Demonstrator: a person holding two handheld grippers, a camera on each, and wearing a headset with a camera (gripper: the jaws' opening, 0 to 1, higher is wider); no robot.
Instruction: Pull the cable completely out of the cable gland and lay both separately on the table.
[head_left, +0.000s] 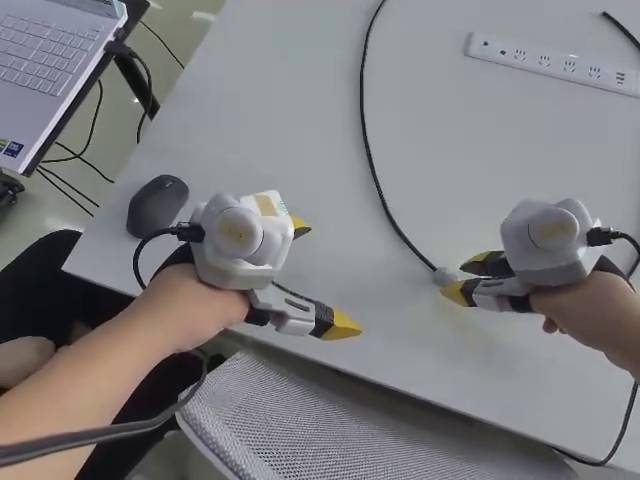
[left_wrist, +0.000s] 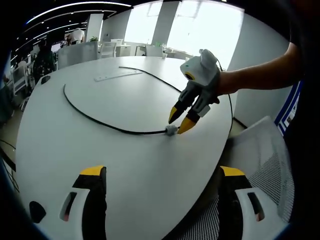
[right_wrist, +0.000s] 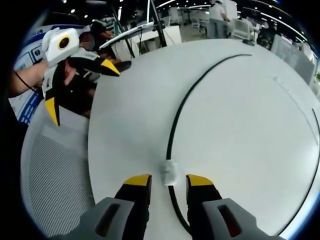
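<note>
Facing the cable gland (head_left: 443, 276) by the table (head_left: 400, 335) edge, right gripper (head_left: 462, 278) gapes; left gripper (head_left: 322, 277) gapes wider

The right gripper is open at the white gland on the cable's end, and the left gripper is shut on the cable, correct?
Not quite. The left gripper is open, holding nothing: the left gripper view shows its jaws wide apart, well short of the cable. The right gripper is indeed open at the white gland.
</note>
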